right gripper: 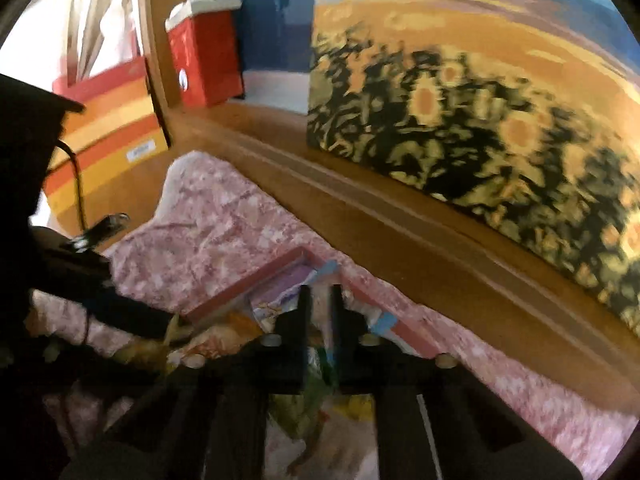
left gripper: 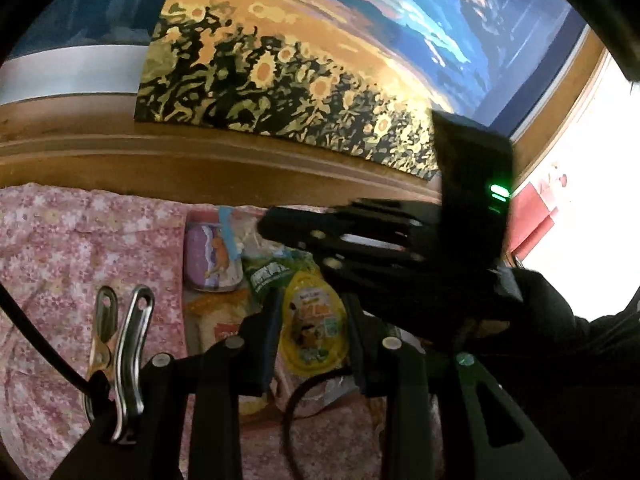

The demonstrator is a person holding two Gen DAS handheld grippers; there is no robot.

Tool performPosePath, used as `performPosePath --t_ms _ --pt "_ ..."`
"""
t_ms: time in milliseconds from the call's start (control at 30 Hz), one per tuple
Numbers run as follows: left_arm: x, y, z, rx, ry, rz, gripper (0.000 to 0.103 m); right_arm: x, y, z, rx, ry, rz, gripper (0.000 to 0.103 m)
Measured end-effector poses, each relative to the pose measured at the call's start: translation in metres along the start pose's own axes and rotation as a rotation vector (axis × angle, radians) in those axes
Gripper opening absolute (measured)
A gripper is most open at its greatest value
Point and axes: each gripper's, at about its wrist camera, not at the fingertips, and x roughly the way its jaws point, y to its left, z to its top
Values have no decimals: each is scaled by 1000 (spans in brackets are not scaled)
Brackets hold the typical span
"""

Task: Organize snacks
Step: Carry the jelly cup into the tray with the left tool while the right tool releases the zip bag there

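Observation:
On the pink floral cloth lies a shallow pink box with snacks in it: a purple packet, a green packet and an orange packet. My left gripper is shut on a yellow snack pouch, which faces the camera just above the box. My right gripper reaches in from the right over the box's far end. Its fingers are nearly together, so it is shut. A thin blue-green strip shows low in the gap, and I cannot tell whether it is pinched. In the left wrist view the right gripper hovers above a clear bag.
A wooden ledge runs behind the cloth, with a large sunflower painting leaning on it. A metal clip and a black cable hang by my left gripper. A red box and a striped orange bag stand at the far left. A dark sleeve is at the right.

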Motion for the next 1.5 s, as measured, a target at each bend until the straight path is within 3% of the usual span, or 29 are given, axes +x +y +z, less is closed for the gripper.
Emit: performPosePath --t_ms 133,300,367,500,633,867,1233,1500 --pt "-7 0 -1 -2 -13 7 31 17 -7 0 4 78 -1 6" --pt "-8 2 1 -6 -7 31 31 28 -24 -15 107 141 42 2" --pt "-9 -1 1 6 -6 35 31 22 -24 -16 114 120 43 4" --pt "-5 -8 3 35 6 77 31 -4 -27 -15 165 37 93 21" --pt "-7 -15 4 44 -6 80 31 -33 -41 -26 293 -35 129 24" --pt "-2 -28 6 81 1 90 31 -87 -53 -60 422 -84 48 25" --pt "75 -60 31 262 111 79 31 -131 -62 -124 604 -75 -67 25" --pt "119 -65 37 305 198 92 33 -123 -69 -135 642 -43 -66 25"
